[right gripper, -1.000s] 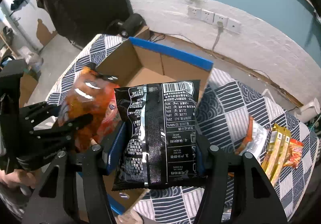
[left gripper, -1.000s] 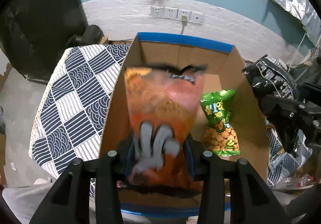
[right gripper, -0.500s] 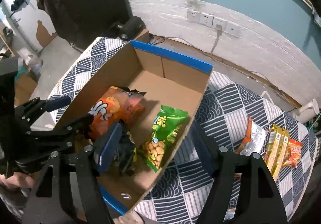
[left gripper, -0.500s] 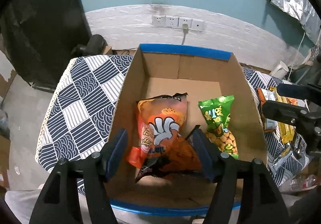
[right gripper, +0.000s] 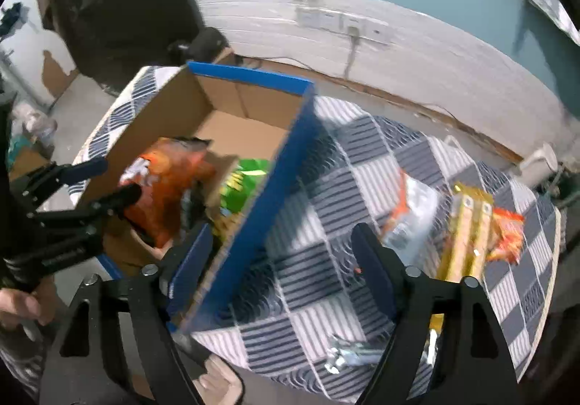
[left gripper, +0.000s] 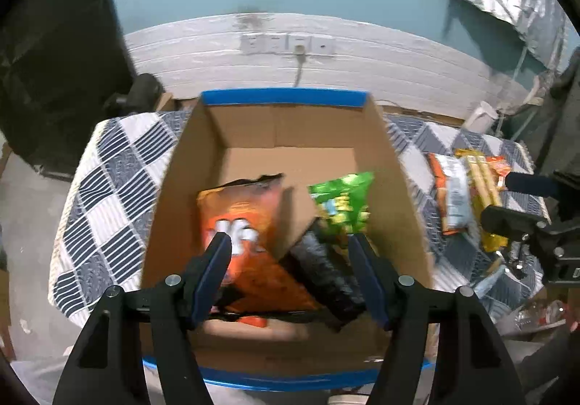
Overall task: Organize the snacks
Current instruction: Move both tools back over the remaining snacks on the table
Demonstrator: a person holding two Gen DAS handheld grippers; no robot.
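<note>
A cardboard box with blue-taped rims (left gripper: 290,98) (right gripper: 250,77) stands on the checked tablecloth. Inside lie an orange snack bag (left gripper: 246,223) (right gripper: 166,180), a green snack bag (left gripper: 344,202) (right gripper: 241,184) and a black snack bag (left gripper: 326,278). My left gripper (left gripper: 291,271) is open and empty above the box's near end. My right gripper (right gripper: 281,260) is open and empty over the box's right wall and the cloth. Loose snacks lie on the cloth to the right: a silver-orange pack (right gripper: 409,209), yellow sticks (right gripper: 465,231) and an orange packet (right gripper: 507,234).
The tablecloth (right gripper: 362,158) covers a table by a white brick wall with sockets (left gripper: 286,44). A crumpled silver wrapper (right gripper: 348,358) lies near the front edge. The right gripper's body (left gripper: 536,231) shows at the right of the left wrist view.
Both grippers let go of their bags, the orange and the black one, which now lie in the box. The right gripper has swung right toward the loose snacks on the cloth.
</note>
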